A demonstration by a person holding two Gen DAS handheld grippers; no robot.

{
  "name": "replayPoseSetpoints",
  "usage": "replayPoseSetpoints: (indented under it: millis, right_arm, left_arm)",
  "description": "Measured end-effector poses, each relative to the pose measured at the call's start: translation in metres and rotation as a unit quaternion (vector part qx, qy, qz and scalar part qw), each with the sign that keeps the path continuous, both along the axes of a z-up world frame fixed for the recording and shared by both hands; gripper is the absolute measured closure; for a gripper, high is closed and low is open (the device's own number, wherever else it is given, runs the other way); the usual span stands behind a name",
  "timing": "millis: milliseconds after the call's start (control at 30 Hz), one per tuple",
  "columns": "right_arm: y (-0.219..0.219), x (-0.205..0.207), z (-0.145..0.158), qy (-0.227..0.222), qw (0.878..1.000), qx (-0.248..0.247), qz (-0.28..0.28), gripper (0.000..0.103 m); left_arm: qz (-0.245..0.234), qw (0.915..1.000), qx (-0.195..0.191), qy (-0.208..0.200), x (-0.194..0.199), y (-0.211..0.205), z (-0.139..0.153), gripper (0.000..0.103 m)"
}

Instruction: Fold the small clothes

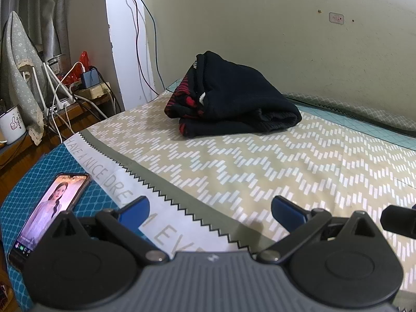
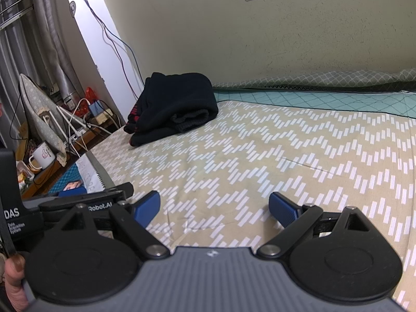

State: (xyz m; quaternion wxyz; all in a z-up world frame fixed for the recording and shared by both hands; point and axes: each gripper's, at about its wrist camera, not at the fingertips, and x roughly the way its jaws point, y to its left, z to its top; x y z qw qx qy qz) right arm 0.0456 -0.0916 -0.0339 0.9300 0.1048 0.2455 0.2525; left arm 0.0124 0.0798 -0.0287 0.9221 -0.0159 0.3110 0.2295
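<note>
- Dark garment (image 1: 231,98) lies bundled upper centre in the left view, upper left (image 2: 174,106) in the right view.
- Left tool (image 1: 210,214) seems nearer; right tool (image 2: 214,208) too is released, empty.

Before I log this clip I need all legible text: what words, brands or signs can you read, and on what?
"HAVE A NICE DRE..." on the white strip of the bed cover; the rest is cut off by the left tool.
"DAS", "Data Acquisition System" and "Robot.AI" on the left tool's body, seen beside the right tool.
Wall sticker, mug print and phone screen text: too small to read.
</note>
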Motion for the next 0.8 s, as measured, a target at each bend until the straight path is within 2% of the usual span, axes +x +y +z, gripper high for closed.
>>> replayPoseSetpoints:
  millis: [800]
  right_arm:
    - [-0.0002,-0.0010,0.0000,0.001,1.000,0.001,-0.002,0.014]
  left_arm:
    - [0.000,1.0000,-0.001,0.001,-0.0014,0.0005,-0.0006,0.000]
